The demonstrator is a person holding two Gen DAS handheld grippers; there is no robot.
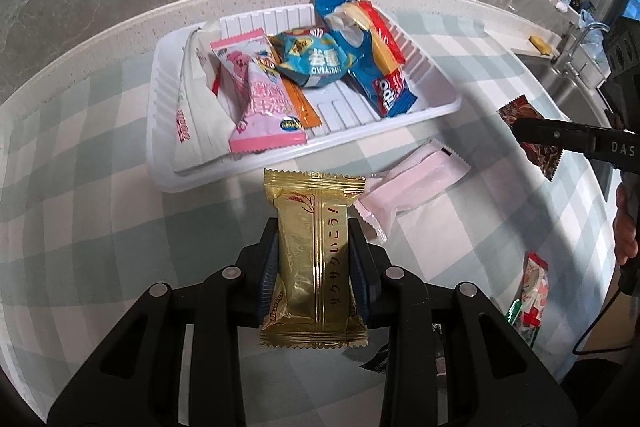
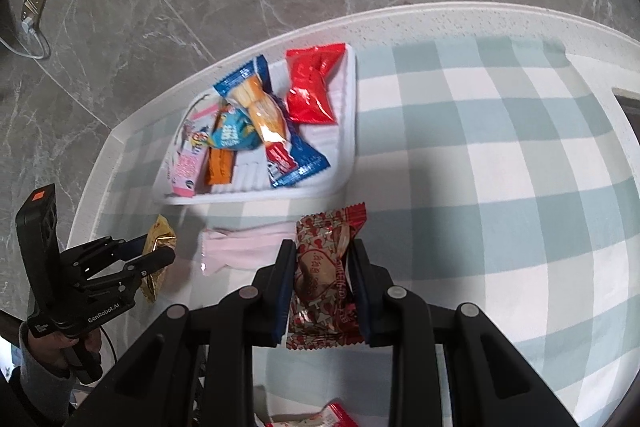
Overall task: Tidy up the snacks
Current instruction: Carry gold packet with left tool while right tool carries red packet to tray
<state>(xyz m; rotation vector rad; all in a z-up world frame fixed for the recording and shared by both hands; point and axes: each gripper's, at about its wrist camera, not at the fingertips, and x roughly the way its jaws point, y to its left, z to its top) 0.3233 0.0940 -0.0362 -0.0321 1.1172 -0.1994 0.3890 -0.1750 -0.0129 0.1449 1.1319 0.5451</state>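
My left gripper [image 1: 314, 227] is shut on a gold snack packet [image 1: 314, 259], held above the checked tablecloth just in front of the white tray [image 1: 432, 109]. The right gripper [image 2: 322, 255] is shut on a red and white patterned snack packet [image 2: 322, 275], also lifted off the cloth near the tray [image 2: 350, 131]. In the tray lie several snacks: a pink packet [image 1: 260, 99], a teal bag [image 1: 316, 61], a blue biscuit packet [image 1: 372, 67] and a red packet [image 2: 314, 87]. A pale pink packet [image 1: 412, 187] lies on the cloth between the two grippers. Each gripper shows in the other's view, the right one [image 1: 516, 127] and the left one [image 2: 162, 249].
A red, white and green packet [image 1: 534, 295] lies near the table's right edge, and a red packet [image 2: 320, 417] shows at the bottom of the right wrist view. A sink with a tap [image 1: 576, 47] stands at the far right. Grey marble floor surrounds the round table.
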